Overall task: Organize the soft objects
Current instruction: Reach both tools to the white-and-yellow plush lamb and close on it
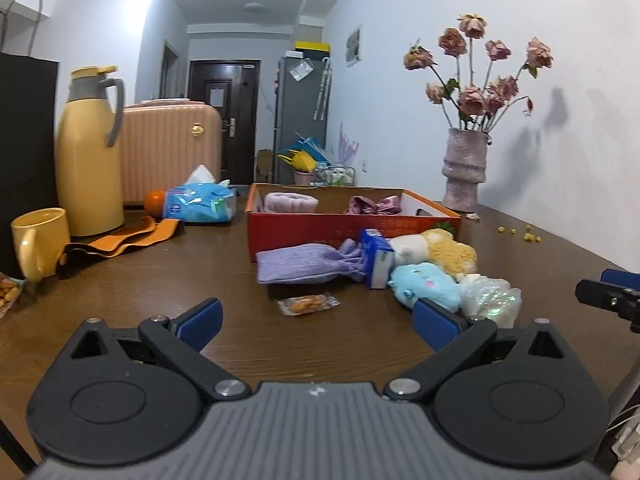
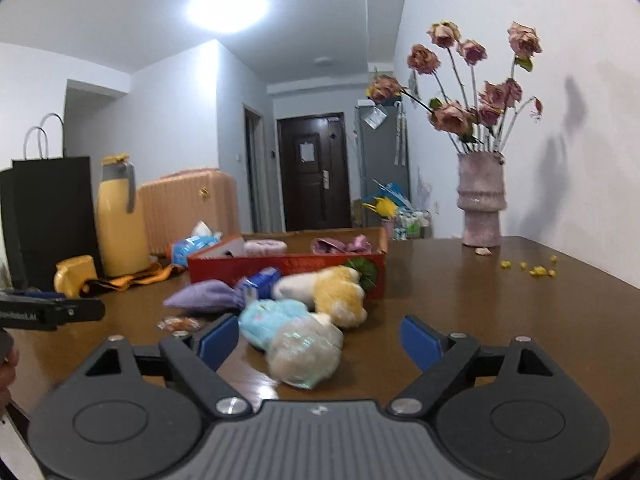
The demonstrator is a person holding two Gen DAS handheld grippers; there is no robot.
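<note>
A red cardboard box on the brown table holds a pink fluffy item and a purple satin piece. In front of it lie a purple knit pouch, a blue carton, a blue plush, a yellow-and-white plush and a shiny clear bag. My left gripper is open just short of a small snack wrapper, holding nothing. My right gripper is open, with the shiny bag between its fingers and touching neither pad. The blue plush lies just beyond that bag.
At the left stand a yellow thermos, a yellow mug, an orange cloth, a blue tissue pack and a black paper bag. A vase of dried roses stands by the right wall, with yellow crumbs nearby.
</note>
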